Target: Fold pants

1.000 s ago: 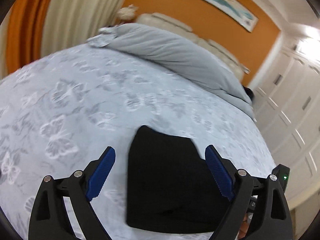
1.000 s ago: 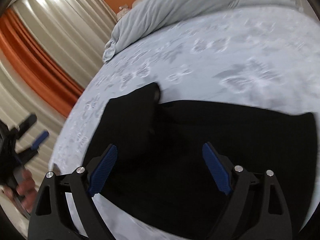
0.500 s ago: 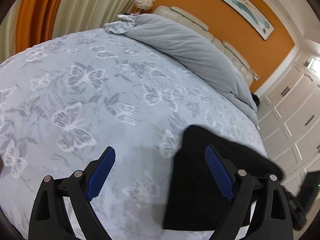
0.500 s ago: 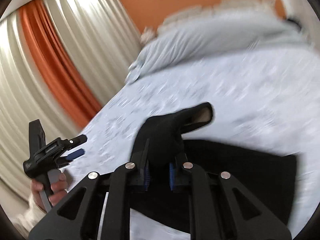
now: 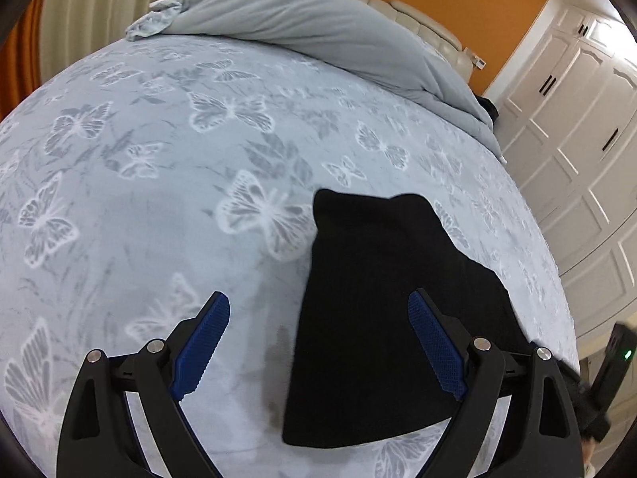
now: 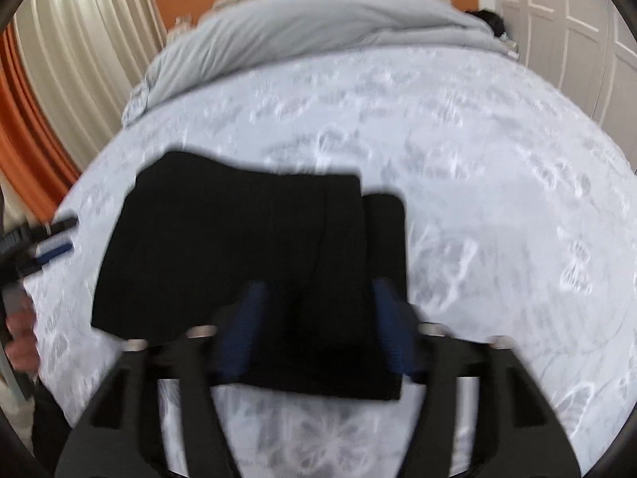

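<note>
Lying folded on the butterfly-print bed, the black pants sit just ahead of both grippers, the left gripper spread wide and empty, the right gripper parted, holding nothing.

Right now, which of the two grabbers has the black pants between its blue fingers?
The right gripper: its blurred, open fingers straddle the near edge of the folded black pants. The left gripper is open too, with only its right finger over the pants.
</note>
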Available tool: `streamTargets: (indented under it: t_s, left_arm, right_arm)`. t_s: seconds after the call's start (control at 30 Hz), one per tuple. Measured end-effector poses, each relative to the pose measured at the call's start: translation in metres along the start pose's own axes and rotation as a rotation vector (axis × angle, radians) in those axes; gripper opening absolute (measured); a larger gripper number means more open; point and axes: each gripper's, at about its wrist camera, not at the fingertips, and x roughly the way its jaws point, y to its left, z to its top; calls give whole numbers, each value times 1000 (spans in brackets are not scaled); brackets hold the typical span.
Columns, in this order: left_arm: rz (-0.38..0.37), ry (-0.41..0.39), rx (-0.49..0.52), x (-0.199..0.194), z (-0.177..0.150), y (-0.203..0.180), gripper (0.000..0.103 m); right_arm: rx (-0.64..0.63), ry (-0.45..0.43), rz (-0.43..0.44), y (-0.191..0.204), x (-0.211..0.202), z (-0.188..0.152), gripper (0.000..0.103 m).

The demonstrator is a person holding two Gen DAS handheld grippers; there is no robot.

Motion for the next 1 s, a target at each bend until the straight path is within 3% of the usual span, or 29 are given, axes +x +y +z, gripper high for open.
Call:
streamTargets:
  t_s: [0.1, 0.17, 0.2, 0.23, 0.27, 0.3, 0.43, 0.5, 0.53, 0.6, 0.67, 0.7, 0.77, 0.8, 0.83, 0.87, 0.93, 1.0]
  left_arm:
    - [-5, 20, -5, 6, -2, 1, 89]
    - [-5, 32, -17, 8, -1, 5, 89]
    - [-8, 41, -32, 9, 0, 10, 89]
    - [-12, 48, -45, 10, 2, 14, 89]
    - [-17, 53, -62, 11, 3, 18, 89]
    - [-19, 55, -87, 11, 5, 24, 89]
    - [-20, 40, -159, 5, 11, 38, 89]
    - [-20, 31, -172, 1, 13, 41, 89]
    - [-14, 30, -168, 0, 13, 41, 89]
    - [-4, 32, -160, 0, 12, 41, 89]
    - [-5, 44, -163, 2, 12, 41, 89]
    - [-10, 47, -168, 3, 12, 41, 89]
    - [-17, 43, -170, 2, 13, 39, 89]
    - [-17, 37, -163, 1, 13, 37, 89]
    - [-16, 33, -158, 0, 12, 36, 89]
    - [-13, 30, -152, 0, 12, 34, 89]
    - [-8, 33, -142, 2, 10, 32, 89]
    - [-7, 44, -137, 4, 8, 31, 89]
  right_arm:
    - [95, 83, 138, -11, 32, 13, 71]
    - [72, 117, 104, -4, 53, 13, 69]
    - [42, 124, 73, 2, 60, 14, 53]
    - [-3, 130, 42, 11, 63, 16, 44]
    - [-22, 118, 51, 17, 60, 18, 11]
    - [-33, 97, 100, 24, 50, 23, 4]
    - [-93, -155, 223, 61, -42, 53, 3]
    - [-83, -200, 217, 56, -61, 52, 5]
    - [-90, -188, 171, 51, -57, 50, 7]
    - [-76, -44, 25, 26, -24, 30, 21]
    - [17, 111, -68, -5, 7, 9, 31]
    - [49, 149, -72, -15, 15, 4, 31]
    - [75, 141, 11, -24, 19, 2, 31]
    - [79, 131, 36, -23, 19, 3, 37]
    - [87, 121, 55, -23, 19, 3, 52]
    - [99, 118, 73, -23, 24, 4, 60]
    - [92, 170, 126, -18, 43, 5, 60]
    - [60, 182, 108, -10, 61, 7, 59]
